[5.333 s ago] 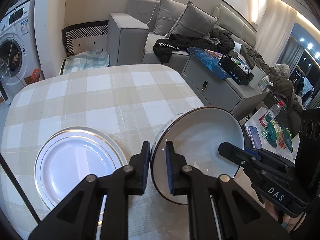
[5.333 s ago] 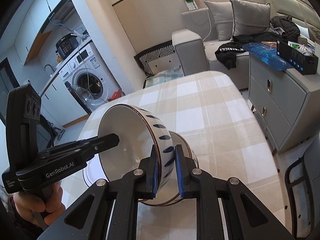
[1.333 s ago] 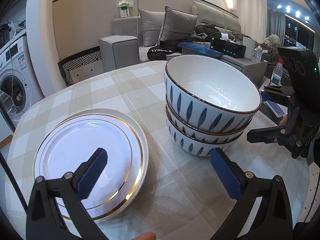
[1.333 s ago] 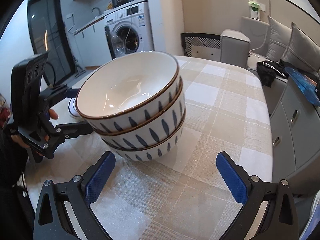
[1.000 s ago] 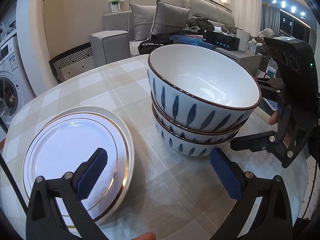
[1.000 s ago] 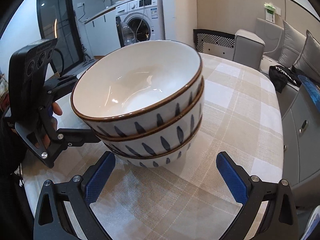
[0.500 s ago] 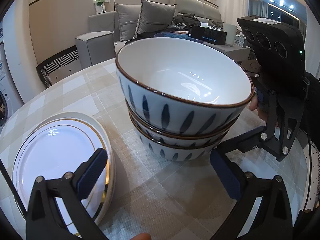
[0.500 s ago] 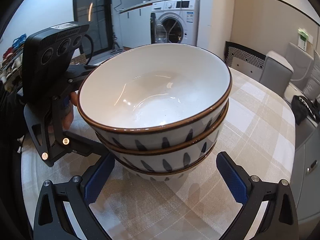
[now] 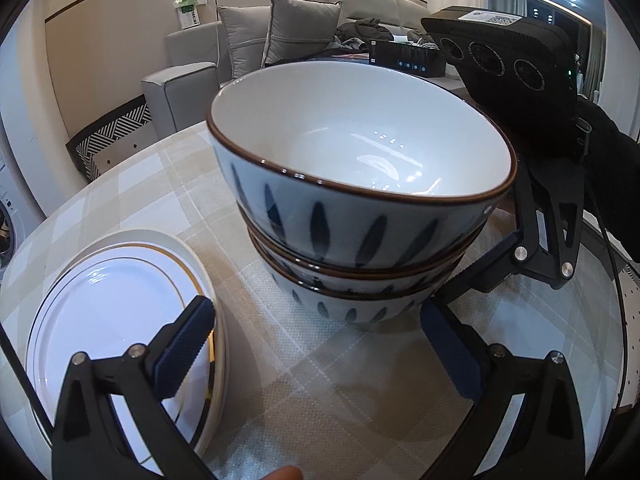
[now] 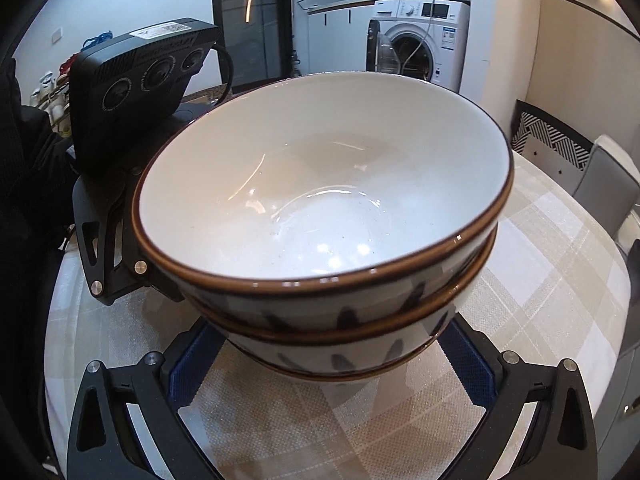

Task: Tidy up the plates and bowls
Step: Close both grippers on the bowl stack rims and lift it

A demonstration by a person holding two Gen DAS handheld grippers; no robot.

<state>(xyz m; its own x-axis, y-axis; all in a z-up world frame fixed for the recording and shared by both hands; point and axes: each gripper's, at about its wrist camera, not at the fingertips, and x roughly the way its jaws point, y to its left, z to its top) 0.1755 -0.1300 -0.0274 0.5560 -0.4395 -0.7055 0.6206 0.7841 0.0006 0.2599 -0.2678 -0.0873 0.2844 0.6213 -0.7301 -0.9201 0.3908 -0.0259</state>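
Bowls [image 9: 360, 184], three nested w/ blue dashes, stand mid-table on the checked cloth [image 9: 160, 184]; the lowest bowl is mostly hidden in the right wrist view. Plates [image 9: 112, 320] lie just beside, toward the table's left edge, partly cut off. Left gripper [image 9: 320, 344] is spread wide, pads near the stack's base, not touching. Right gripper [image 10: 332, 364] is also spread wide, its pads on both sides of the bottom bowl; contact unclear. Both approach low, from opposite sides.
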